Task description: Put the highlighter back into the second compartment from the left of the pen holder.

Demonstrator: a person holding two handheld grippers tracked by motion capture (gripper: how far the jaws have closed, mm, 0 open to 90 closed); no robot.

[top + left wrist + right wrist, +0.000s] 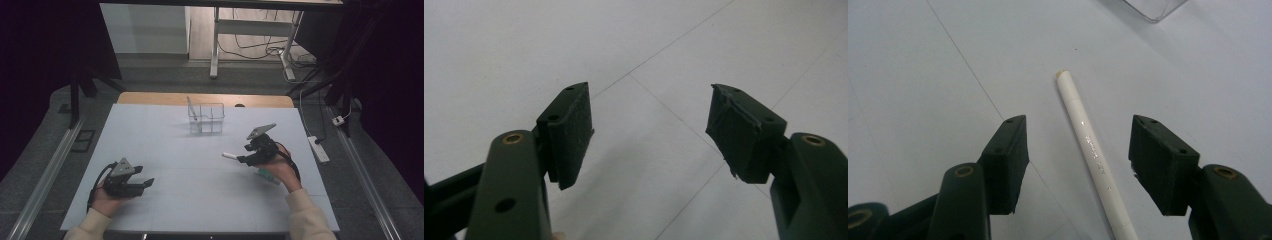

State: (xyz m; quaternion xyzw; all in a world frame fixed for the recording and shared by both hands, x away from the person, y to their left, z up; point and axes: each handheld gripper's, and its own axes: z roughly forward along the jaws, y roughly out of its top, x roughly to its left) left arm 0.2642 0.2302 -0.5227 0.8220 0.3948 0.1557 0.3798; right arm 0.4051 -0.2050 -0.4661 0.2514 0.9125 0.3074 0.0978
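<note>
Worktop (165, 150): white sheet surface with thin seam lines, wooden edge showing at the far side. Lying on it: a white pen (1091, 150), flat, right of centre. Standing on it: a clear plastic divided container (206, 119), far centre, well apart from the pen.
</note>
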